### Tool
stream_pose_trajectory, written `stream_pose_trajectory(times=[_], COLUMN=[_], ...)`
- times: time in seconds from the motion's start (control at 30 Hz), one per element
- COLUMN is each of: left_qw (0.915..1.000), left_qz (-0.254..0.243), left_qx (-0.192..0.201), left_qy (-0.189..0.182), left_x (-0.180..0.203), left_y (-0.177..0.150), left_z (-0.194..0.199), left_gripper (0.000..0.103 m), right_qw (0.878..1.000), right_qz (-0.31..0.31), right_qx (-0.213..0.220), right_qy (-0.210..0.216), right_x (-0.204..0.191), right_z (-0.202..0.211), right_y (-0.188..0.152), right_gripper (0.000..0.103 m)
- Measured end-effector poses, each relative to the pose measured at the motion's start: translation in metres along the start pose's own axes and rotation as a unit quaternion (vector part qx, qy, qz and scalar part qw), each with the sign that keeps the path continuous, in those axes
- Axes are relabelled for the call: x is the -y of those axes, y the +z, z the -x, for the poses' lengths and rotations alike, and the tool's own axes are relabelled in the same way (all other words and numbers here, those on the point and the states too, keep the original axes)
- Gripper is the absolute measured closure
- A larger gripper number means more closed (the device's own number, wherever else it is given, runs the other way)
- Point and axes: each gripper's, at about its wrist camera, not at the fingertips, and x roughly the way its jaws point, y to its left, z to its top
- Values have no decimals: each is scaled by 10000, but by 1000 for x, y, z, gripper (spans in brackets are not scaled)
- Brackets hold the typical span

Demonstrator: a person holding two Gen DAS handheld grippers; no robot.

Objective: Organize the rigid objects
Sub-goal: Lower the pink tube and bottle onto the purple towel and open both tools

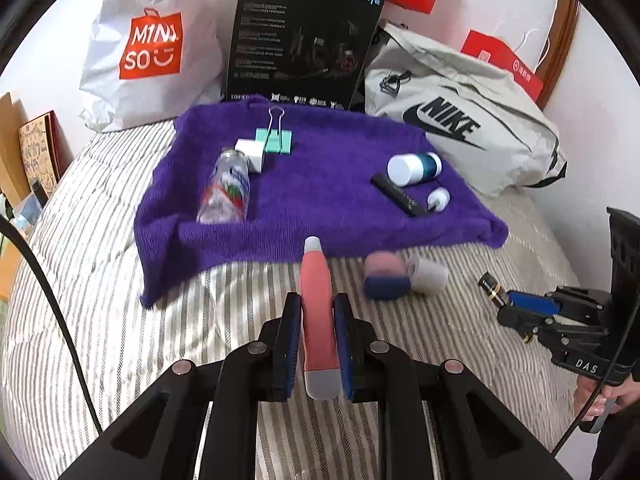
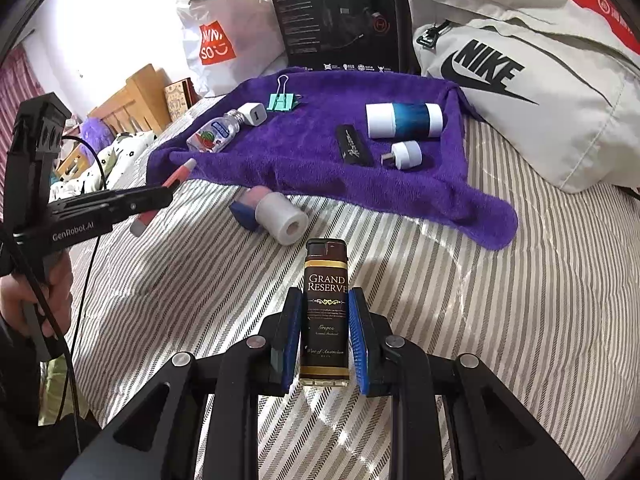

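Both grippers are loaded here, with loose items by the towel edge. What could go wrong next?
The pink tube sticks far out of the left gripper, so it may pivot or knock the bottle on the towel. The right gripper holds the lighter low, so it could tip. The roll could get nudged.

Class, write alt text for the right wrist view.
The right gripper holds a dark "Grand Reserve" lighter over a striped bedspread. Beyond lies a purple towel carrying small items.
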Motion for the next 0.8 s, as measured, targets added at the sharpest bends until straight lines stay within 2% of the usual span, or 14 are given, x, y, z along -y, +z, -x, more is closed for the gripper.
stream_pose_trajectory(times=[0.23, 0.47, 0.57, 0.8], left_qw=[9997, 9995, 9996, 9999], left_qz=[-118, -113, -41, -64], left_qx=[213, 296, 233, 23], left_qy=[-53, -97, -168, -87], left_x=[2, 0, -3, -6], left_y=[28, 61, 73, 93], left_z=[3, -12, -27, -64], left_gripper=[87, 87, 87, 87], right_qw=[9998, 9992, 9990, 9990], right_qz=[77, 192, 200, 293], right_qx=[159, 330, 339, 169], right_qy=[67, 127, 228, 279], right_x=[-3, -7, -8, -8], right_z=[8, -2, -17, -59], right_y=[24, 67, 91, 124], right_gripper=[79, 79, 79, 79])
